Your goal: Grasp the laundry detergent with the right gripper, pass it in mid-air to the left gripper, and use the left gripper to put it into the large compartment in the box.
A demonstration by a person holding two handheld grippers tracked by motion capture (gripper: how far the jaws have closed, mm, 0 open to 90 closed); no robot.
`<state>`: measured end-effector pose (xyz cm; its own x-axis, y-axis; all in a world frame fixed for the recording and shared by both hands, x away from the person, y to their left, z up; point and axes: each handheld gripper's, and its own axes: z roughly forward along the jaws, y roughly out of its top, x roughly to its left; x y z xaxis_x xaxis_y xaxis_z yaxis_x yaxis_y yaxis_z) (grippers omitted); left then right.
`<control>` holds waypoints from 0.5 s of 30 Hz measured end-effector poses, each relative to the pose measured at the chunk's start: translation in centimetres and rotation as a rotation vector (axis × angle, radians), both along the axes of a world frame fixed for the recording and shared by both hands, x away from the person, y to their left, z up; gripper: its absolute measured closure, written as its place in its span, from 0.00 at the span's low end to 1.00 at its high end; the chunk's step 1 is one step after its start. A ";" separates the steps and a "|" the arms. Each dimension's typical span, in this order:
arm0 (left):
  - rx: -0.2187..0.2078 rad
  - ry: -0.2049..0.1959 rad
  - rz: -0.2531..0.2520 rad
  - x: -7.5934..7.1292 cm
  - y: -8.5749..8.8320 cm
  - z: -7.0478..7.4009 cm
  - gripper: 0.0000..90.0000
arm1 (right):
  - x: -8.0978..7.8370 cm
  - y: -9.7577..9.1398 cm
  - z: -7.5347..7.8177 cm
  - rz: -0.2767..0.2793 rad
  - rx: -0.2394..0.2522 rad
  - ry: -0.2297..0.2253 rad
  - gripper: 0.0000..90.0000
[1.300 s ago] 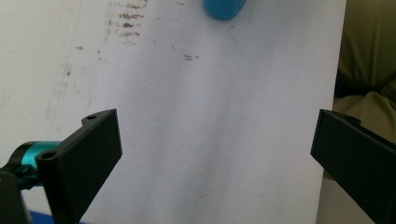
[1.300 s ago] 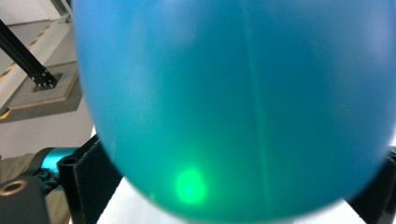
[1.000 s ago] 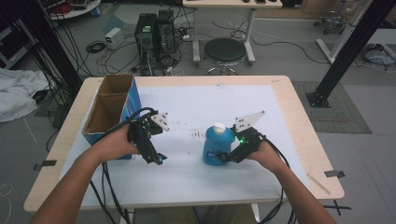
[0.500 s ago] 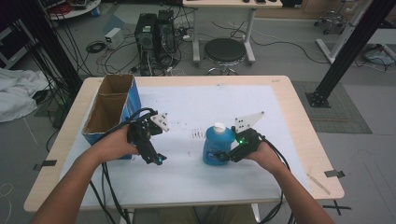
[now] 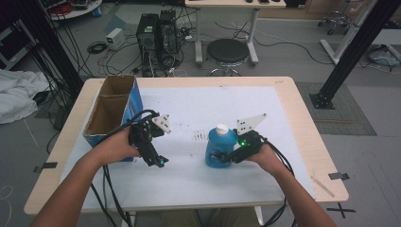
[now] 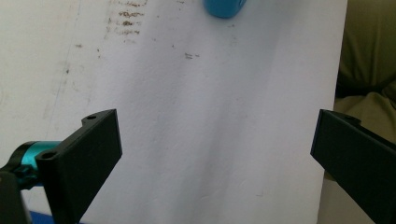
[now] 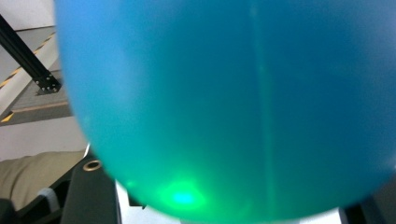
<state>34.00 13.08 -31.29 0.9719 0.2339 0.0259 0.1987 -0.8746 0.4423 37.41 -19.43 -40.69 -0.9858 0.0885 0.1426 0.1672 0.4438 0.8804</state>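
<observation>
White paper covers the counter (image 5: 283,109); on it stands the blue bottle (image 5: 218,149), upright, at the right tool (image 5: 222,157), whose closing jaws flank its body. At nine o'clock the left tool (image 5: 158,161) hovers agape, empty, beside the cardboard box (image 5: 109,111).

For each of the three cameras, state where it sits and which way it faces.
High view: above the person's side, looking forward and down on the table; both forearms, left gripper, right gripper.
Left gripper view: rides the left gripper, facing the white mat; jaws wide apart.
Right gripper view: pressed against the blue bottle.
All share the bottle.
</observation>
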 end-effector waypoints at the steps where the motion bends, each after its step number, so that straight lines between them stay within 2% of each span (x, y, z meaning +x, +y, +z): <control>1: -0.001 0.001 0.001 0.0 0.0 0.0 0.02 | 0.0 0.0 0.0 0.001 0.001 -0.002 0.40; 6: -0.001 -0.002 0.004 0.0 0.0 -0.1 0.02 | 0.0 0.0 0.0 -0.006 0.008 -0.017 0.45; 15: 0.003 0.000 -0.001 0.1 0.0 -0.2 0.02 | -0.2 0.0 0.1 -0.008 0.007 -0.045 0.47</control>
<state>34.09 13.04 -31.44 0.9723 0.2324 0.0263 0.1976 -0.8762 0.4397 37.24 -19.43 -40.61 -0.9905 0.0957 0.0988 0.1310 0.4363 0.8902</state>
